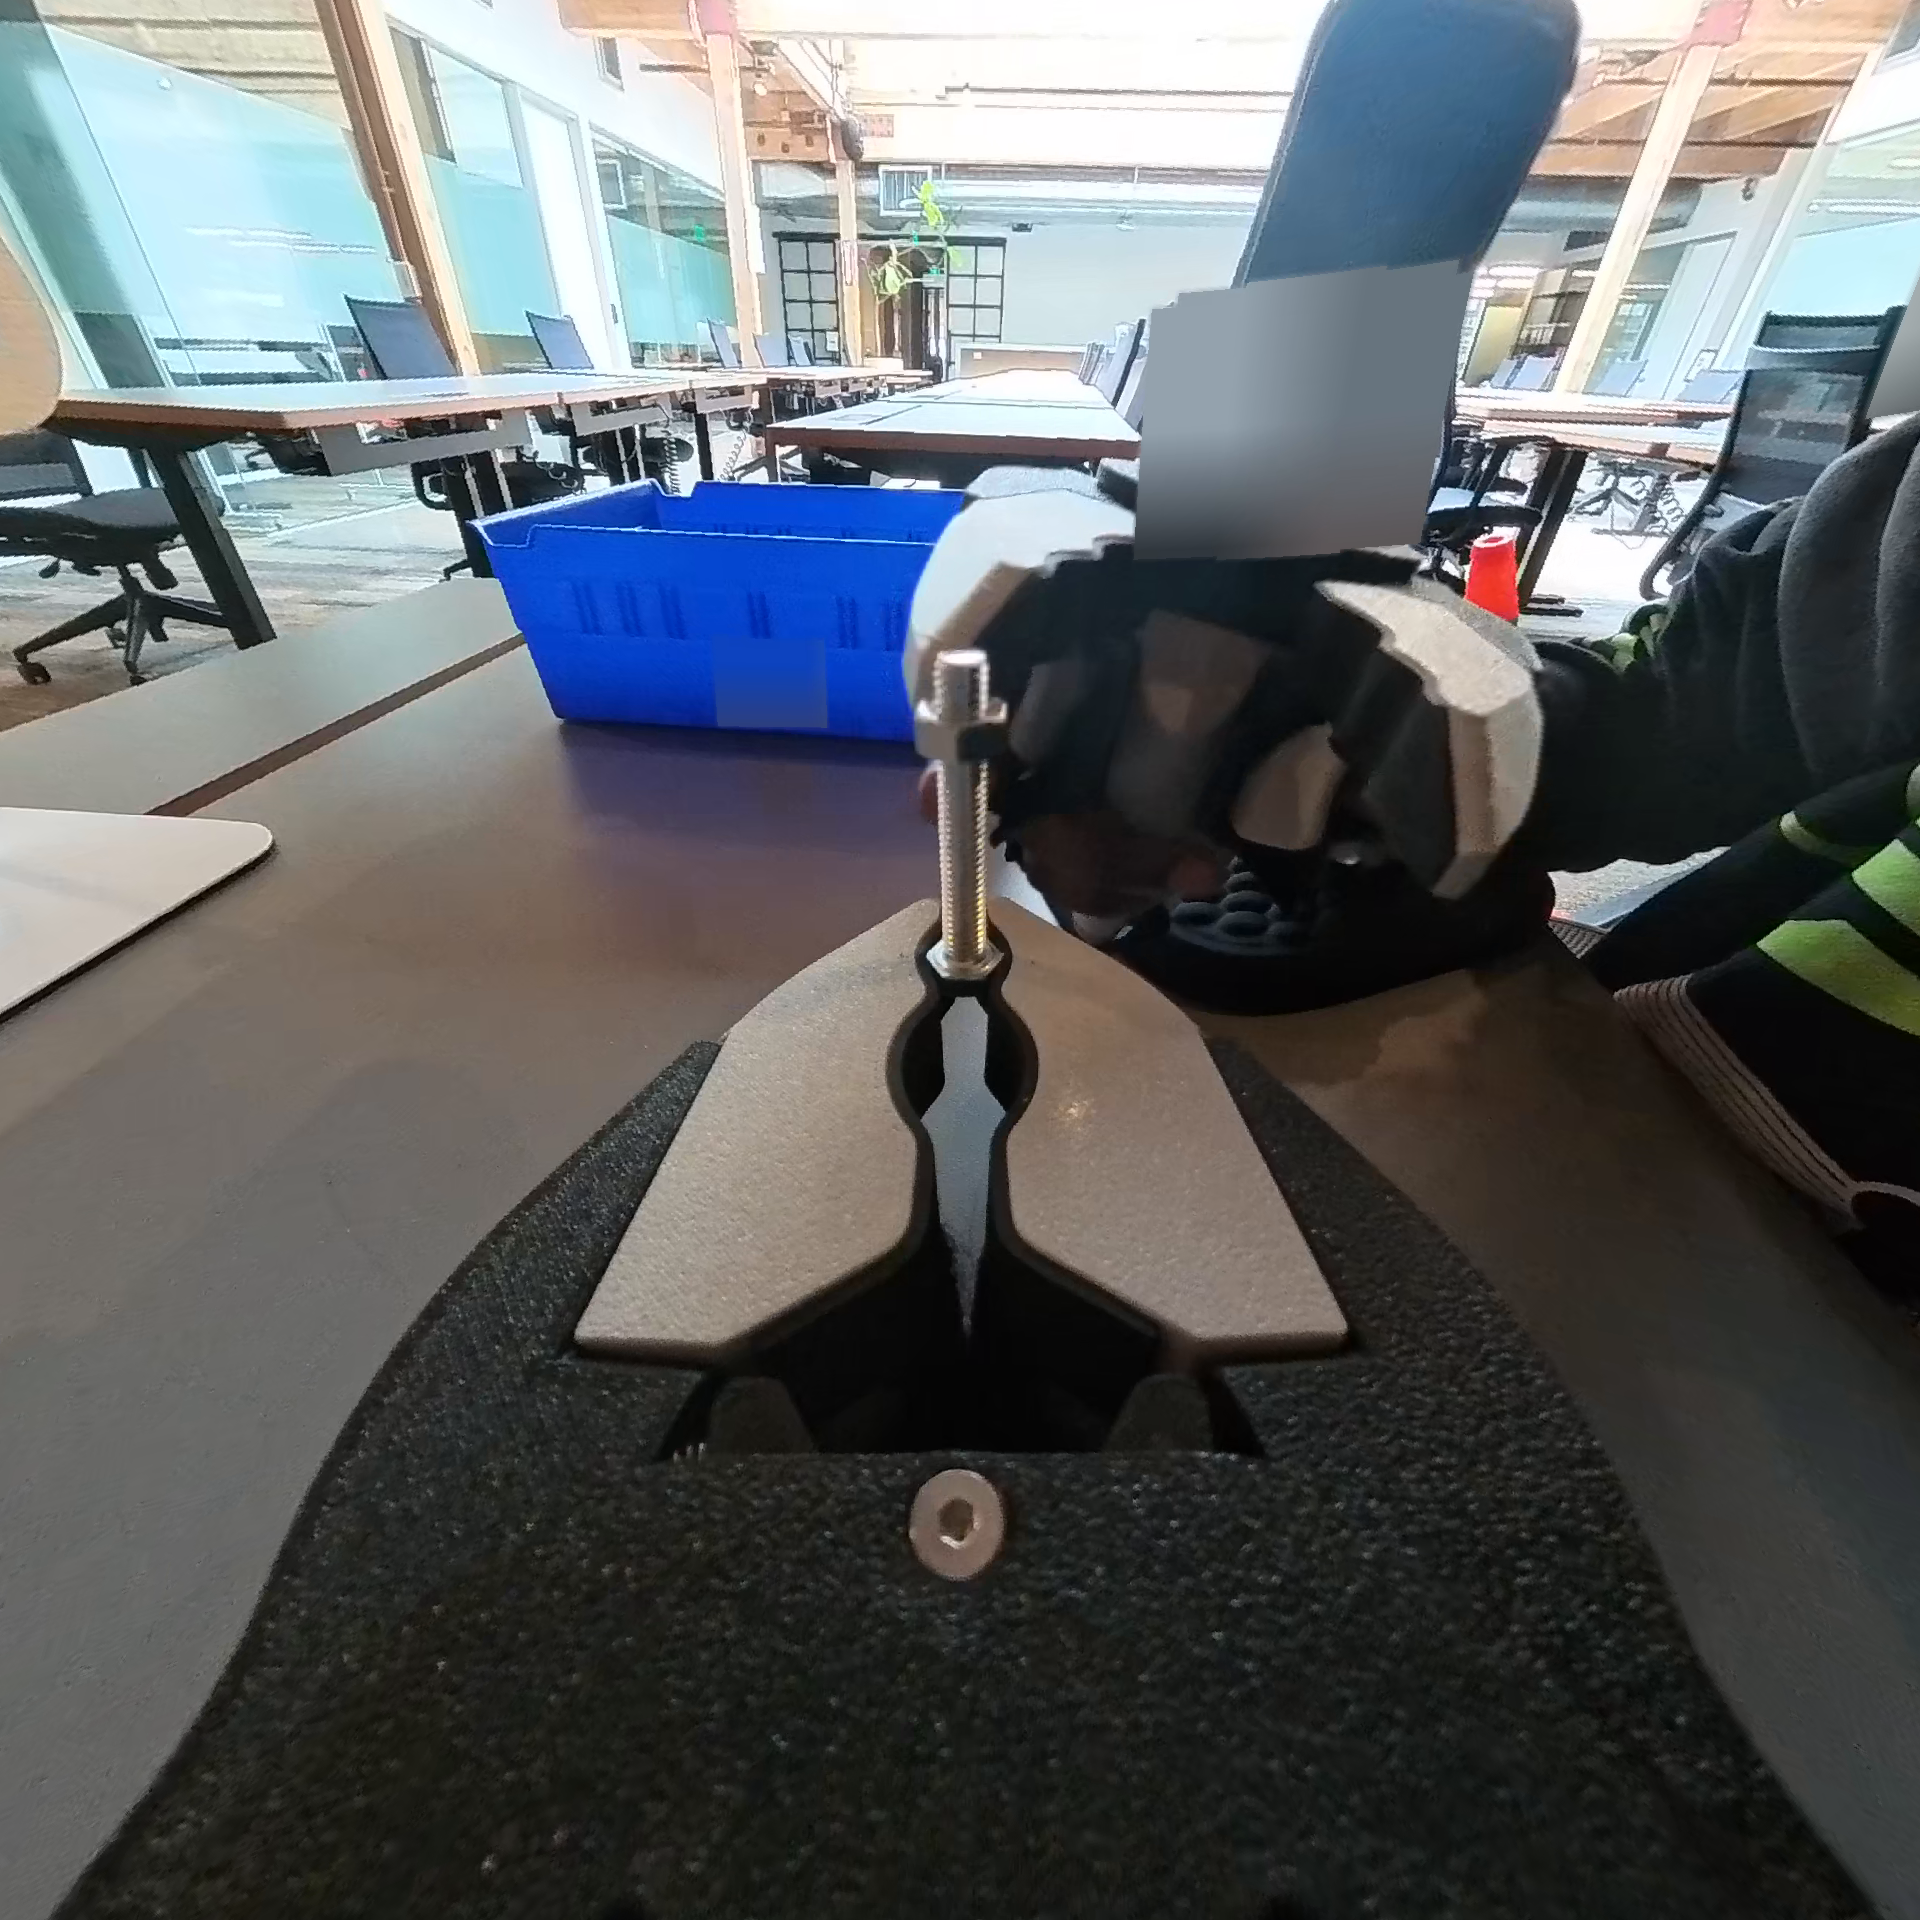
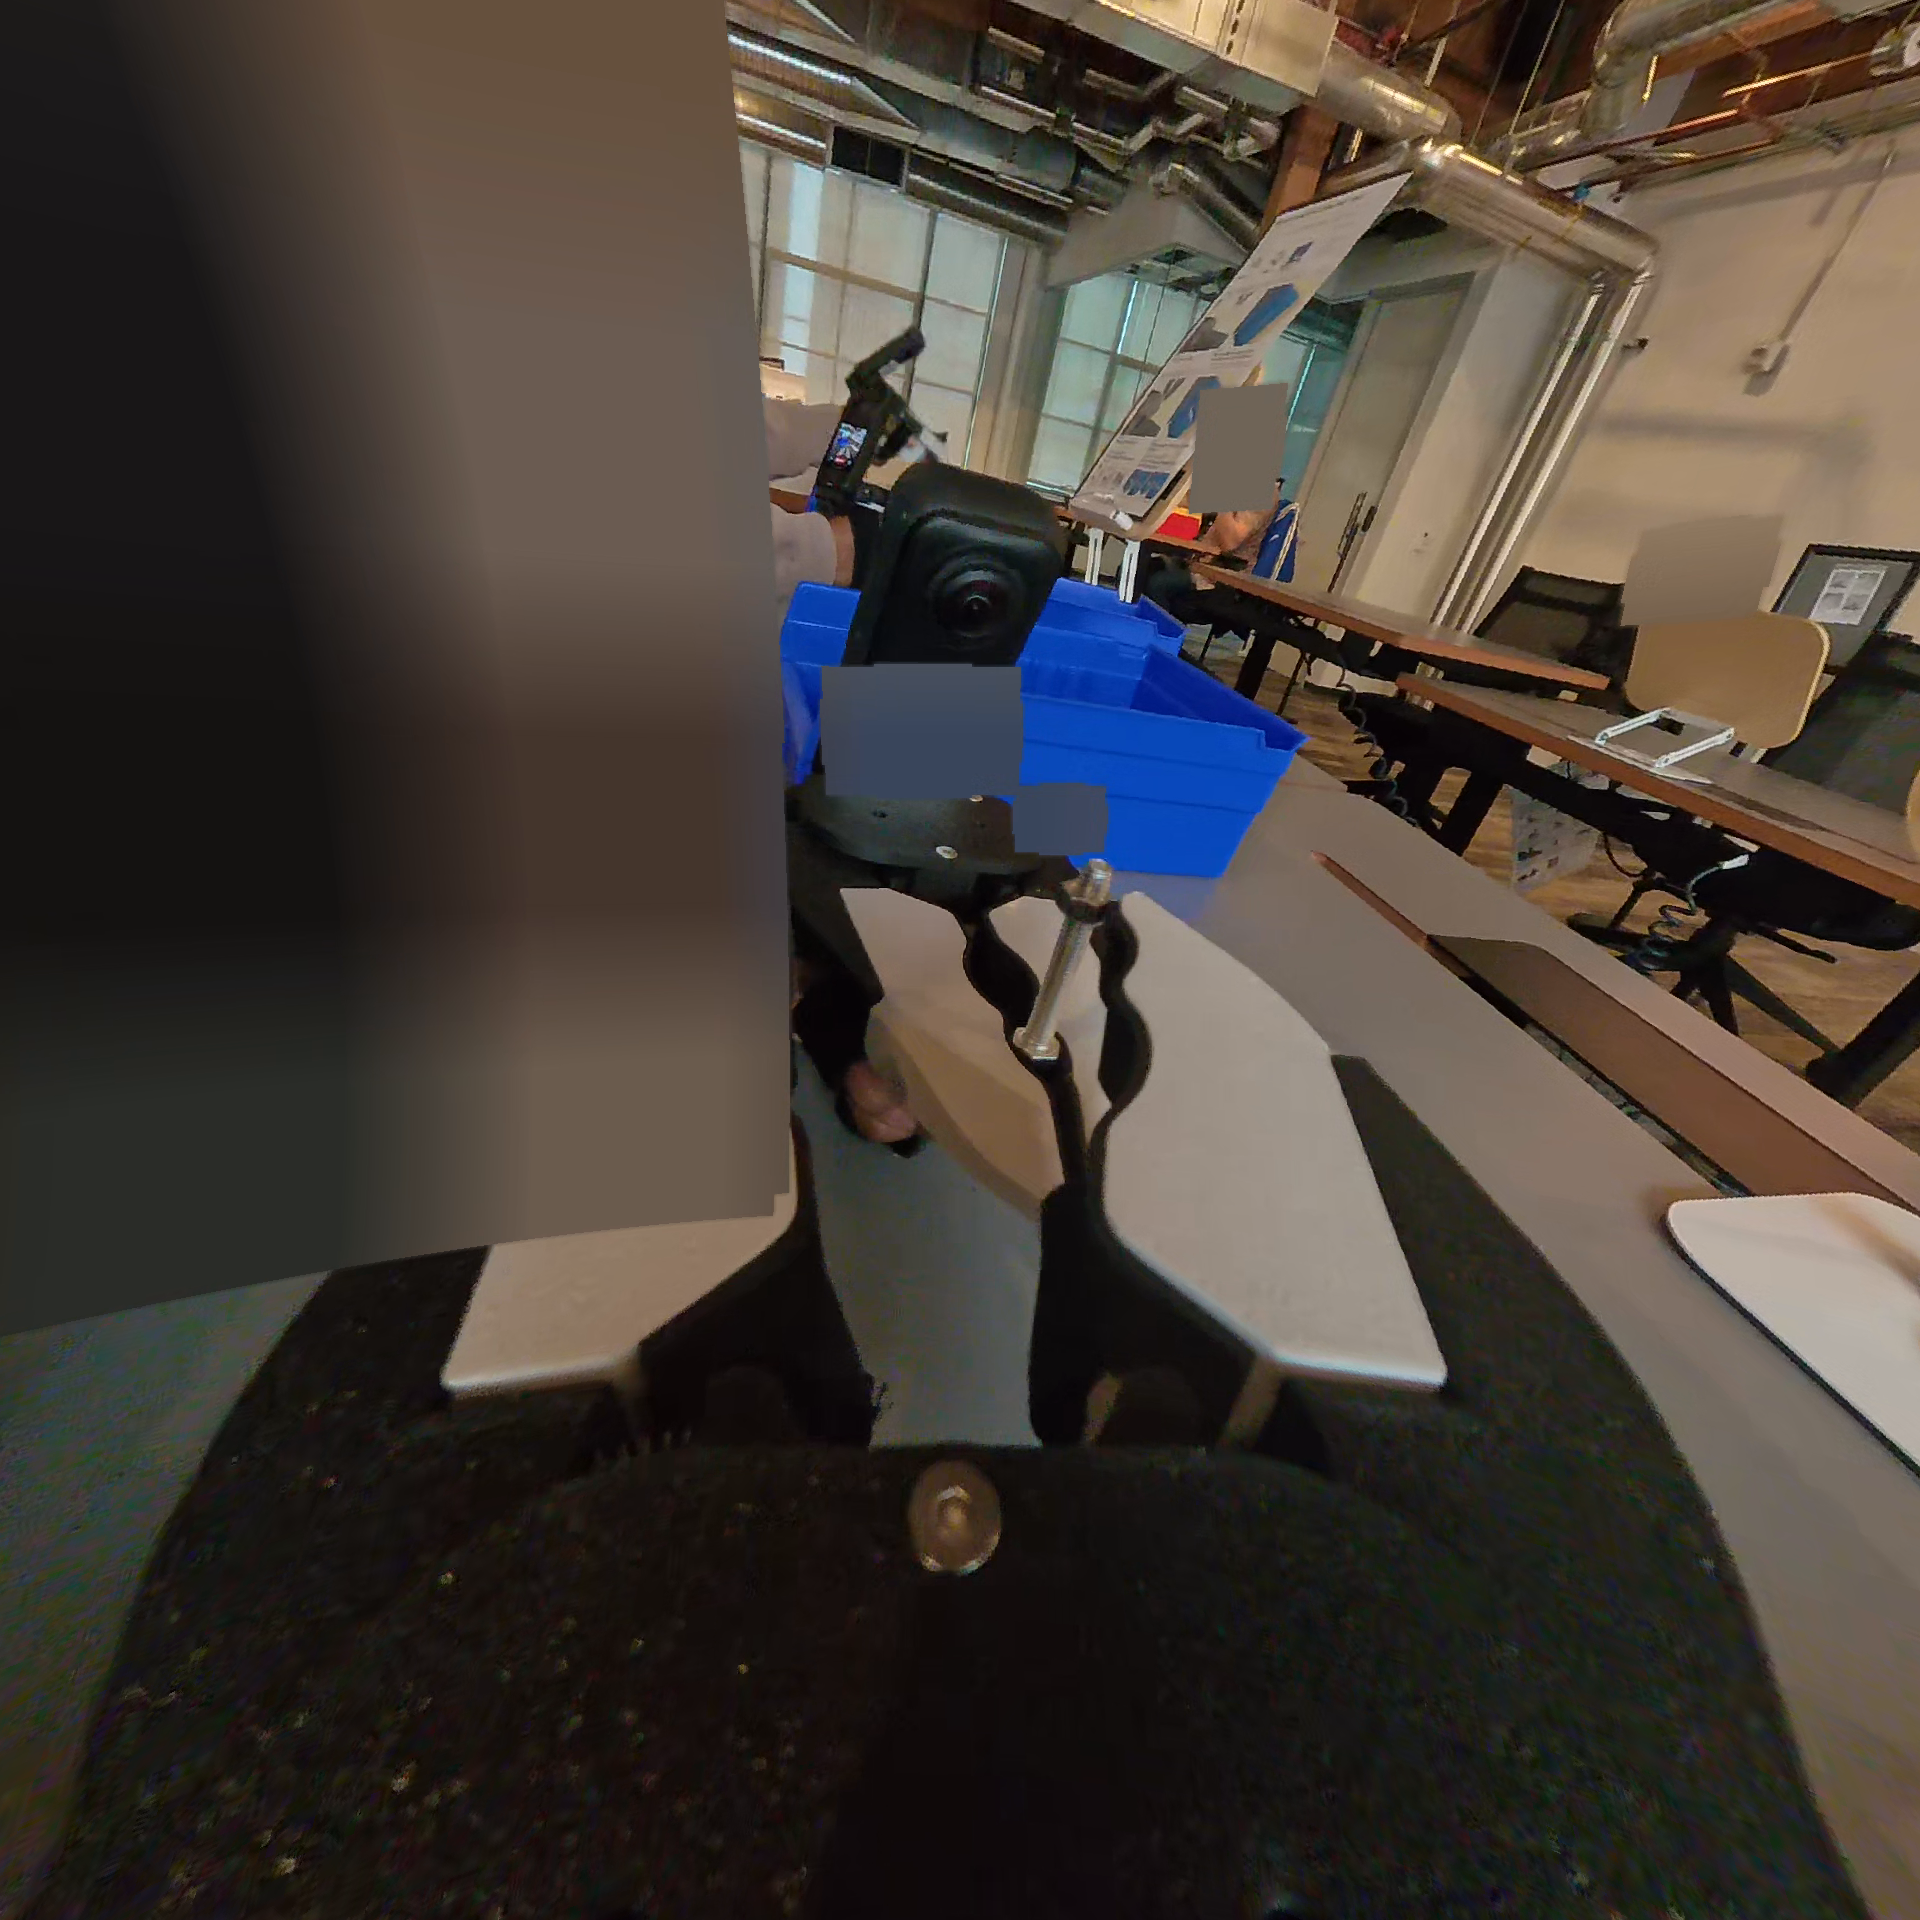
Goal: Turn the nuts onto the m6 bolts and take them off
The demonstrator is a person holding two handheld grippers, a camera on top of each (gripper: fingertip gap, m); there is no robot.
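My left gripper (image 1: 961,971) is shut on the head of a silver bolt (image 1: 961,842) and holds it upright above the dark table (image 1: 416,1039). A silver nut (image 1: 961,722) sits on the thread near the bolt's top end. My right gripper (image 1: 1195,748) faces the bolt from behind with its fingers wide apart. One of its fingers (image 1: 935,623) is right beside the nut; the pads do not close on it. In the right wrist view the bolt (image 2: 1065,966) and nut (image 2: 1091,906) lie next to my right finger (image 2: 1247,1091). The other finger is hidden by a blurred patch.
A blue plastic bin (image 1: 727,613) stands on the table behind the bolt; it also shows in the right wrist view (image 2: 1164,748). A white flat base (image 1: 104,883) lies at the left. A person's sleeve (image 1: 1766,779) reaches in from the right. Desks and chairs stand beyond. There is about 6 cm between the tips of the two grippers.
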